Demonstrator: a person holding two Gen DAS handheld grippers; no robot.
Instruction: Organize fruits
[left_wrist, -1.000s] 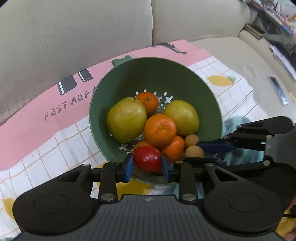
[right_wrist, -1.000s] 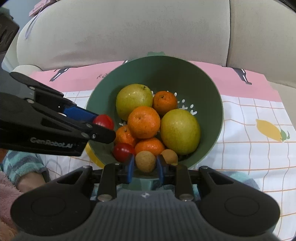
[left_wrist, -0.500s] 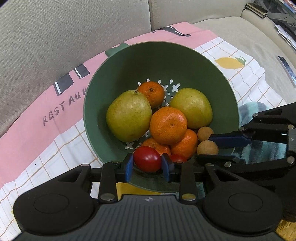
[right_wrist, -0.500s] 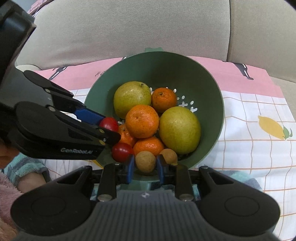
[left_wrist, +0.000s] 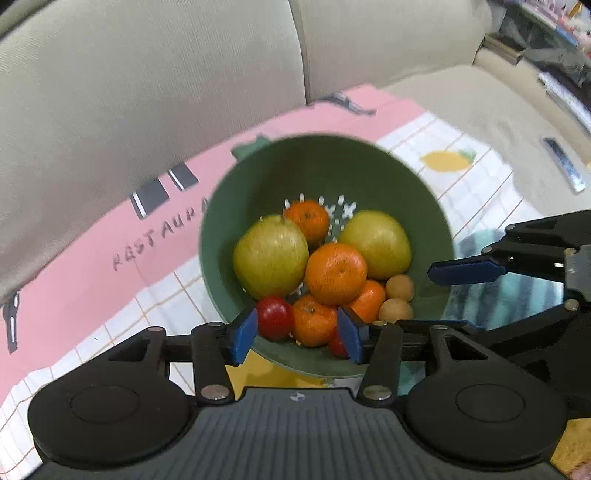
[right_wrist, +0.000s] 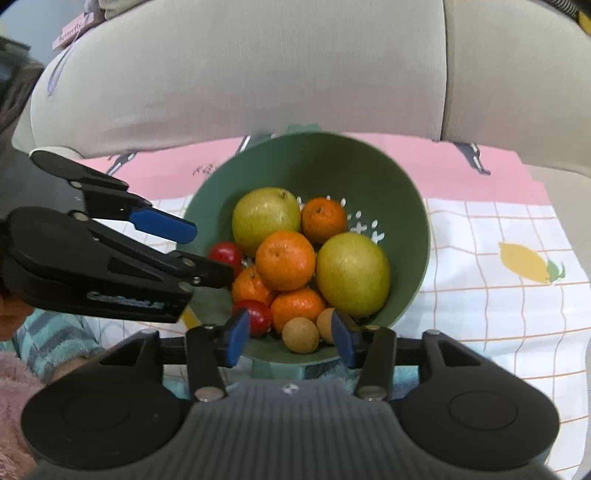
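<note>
My left gripper (left_wrist: 297, 334) has its fingers spread, the red tomato (left_wrist: 275, 317) lying free just inside the left pad at the 7 o'clock edge of the green colander (left_wrist: 424, 206). My right gripper (right_wrist: 288, 341) is spread too, a brown longan (right_wrist: 300, 335) resting loose between its pads at the bowl's 6 o'clock. Both fruits sit in the colander with two green pears (left_wrist: 271, 254), several oranges (left_wrist: 336, 273), a second tomato (right_wrist: 258, 317) and another longan (left_wrist: 399, 287). The colander stands on a pink checked cloth (left_wrist: 92, 266) over the sofa (left_wrist: 147, 92).
</note>
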